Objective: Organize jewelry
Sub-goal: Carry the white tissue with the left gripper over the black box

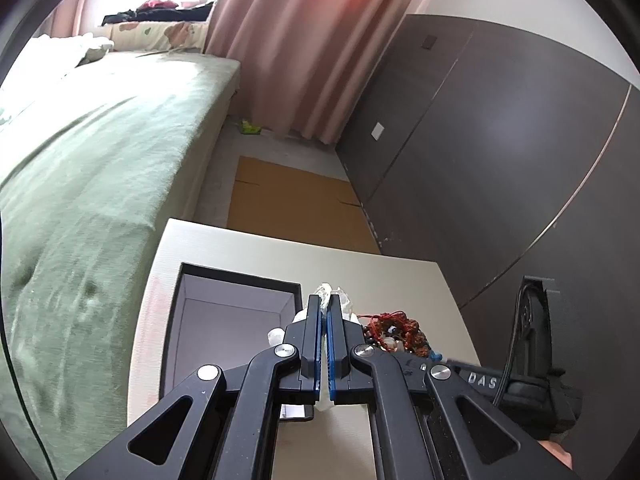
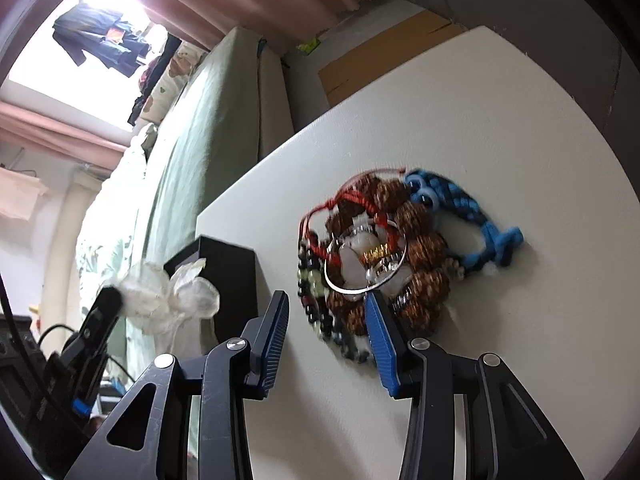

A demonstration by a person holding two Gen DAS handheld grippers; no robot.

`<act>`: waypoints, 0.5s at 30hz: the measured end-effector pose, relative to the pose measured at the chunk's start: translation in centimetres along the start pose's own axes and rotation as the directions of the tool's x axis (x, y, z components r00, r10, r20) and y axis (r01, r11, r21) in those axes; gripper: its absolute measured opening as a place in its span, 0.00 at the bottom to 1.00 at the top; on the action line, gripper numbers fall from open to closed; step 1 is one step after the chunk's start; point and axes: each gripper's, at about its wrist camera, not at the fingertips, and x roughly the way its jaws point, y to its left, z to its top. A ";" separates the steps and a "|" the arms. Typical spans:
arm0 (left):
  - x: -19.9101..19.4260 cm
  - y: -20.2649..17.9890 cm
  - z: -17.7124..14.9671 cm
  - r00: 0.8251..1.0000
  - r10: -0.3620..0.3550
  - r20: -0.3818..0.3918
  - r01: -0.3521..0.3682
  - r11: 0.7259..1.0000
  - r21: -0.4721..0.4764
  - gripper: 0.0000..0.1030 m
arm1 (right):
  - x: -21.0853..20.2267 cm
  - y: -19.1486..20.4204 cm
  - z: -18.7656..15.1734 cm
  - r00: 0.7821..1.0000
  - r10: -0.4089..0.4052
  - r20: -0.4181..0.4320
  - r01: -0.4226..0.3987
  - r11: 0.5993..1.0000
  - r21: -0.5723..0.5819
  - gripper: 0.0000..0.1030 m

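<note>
Beside a green-covered bed (image 1: 80,184), a small white table (image 1: 280,252) carries one open black box (image 1: 224,320), the landmark for everything else. Just right of the box's rim, the left gripper (image 1: 324,320) is clenched on a clear, crinkly white piece (image 2: 168,292) that looks like a crystal bracelet, though blur hides its make; it is likely held there for dropping into the box. Further right of the box lies one tangled jewelry pile (image 2: 376,256): a brown beaded bracelet, a red cord, a silver bangle (image 2: 360,264), a dark bead strand and a blue braided bracelet (image 2: 460,216), five pieces at a count, perhaps more underneath. The right gripper (image 2: 332,312) has its jaws parted around the pile's near edge, one blue pad touching the beads, probably to pick out the next piece; nothing is gripped yet
</note>
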 end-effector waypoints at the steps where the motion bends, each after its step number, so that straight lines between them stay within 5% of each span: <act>1: -0.1 0.1 0.0 1.000 0.000 0.000 0.000 1.000 -0.003 0.01 | -0.2 0.2 0.3 1.000 0.001 0.019 -0.001 1.000 -0.005 0.41; 8: -0.3 0.7 0.2 1.000 0.005 0.000 -0.005 1.000 -0.011 0.01 | -1.0 1.3 1.6 0.990 -0.080 0.117 0.087 0.995 -0.052 0.41; 15: -0.4 1.1 0.3 1.000 0.004 -0.003 -0.004 1.000 -0.021 0.01 | -0.1 2.0 1.5 0.971 -0.227 0.082 0.236 0.961 -0.141 0.41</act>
